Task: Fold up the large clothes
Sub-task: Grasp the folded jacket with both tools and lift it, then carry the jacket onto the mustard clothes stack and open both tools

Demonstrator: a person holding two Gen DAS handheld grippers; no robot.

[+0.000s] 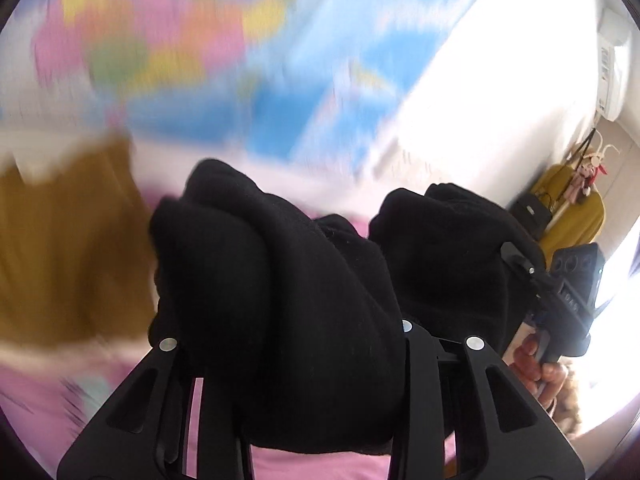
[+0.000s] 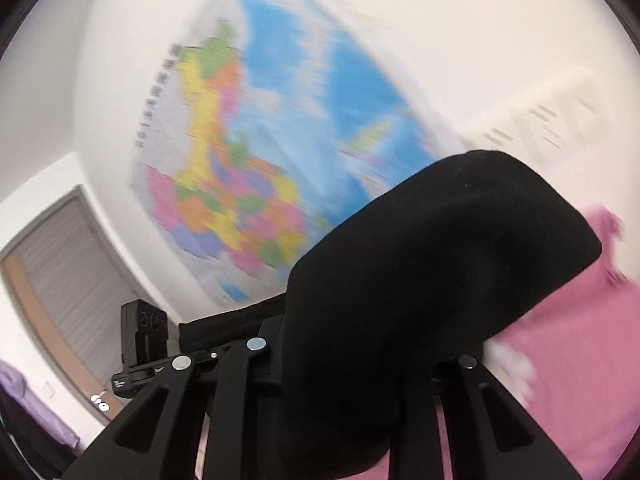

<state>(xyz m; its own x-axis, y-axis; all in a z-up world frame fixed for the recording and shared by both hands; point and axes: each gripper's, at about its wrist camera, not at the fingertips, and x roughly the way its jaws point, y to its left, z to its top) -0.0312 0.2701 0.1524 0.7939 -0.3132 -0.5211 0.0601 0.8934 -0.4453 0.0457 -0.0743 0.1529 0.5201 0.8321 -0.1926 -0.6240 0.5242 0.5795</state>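
At the left of the left wrist view hangs a blurred mustard cloth (image 1: pixel 60 256); at centre the left gripper (image 1: pixel 288 336) is clamped on a bunched black garment (image 1: pixel 280 264), and at right the right gripper (image 1: pixel 532 280) pinches another fold of it. In the right wrist view a wall map (image 2: pixel 256 168) fills the upper left, the garment sits lower centre, and pink bedding (image 2: pixel 572 344) lies lower right

Both tools (image 1: pixel 292 344) (image 2: pixel 360 356) are matte black plastic, slotted arms pinned with round silver screws.
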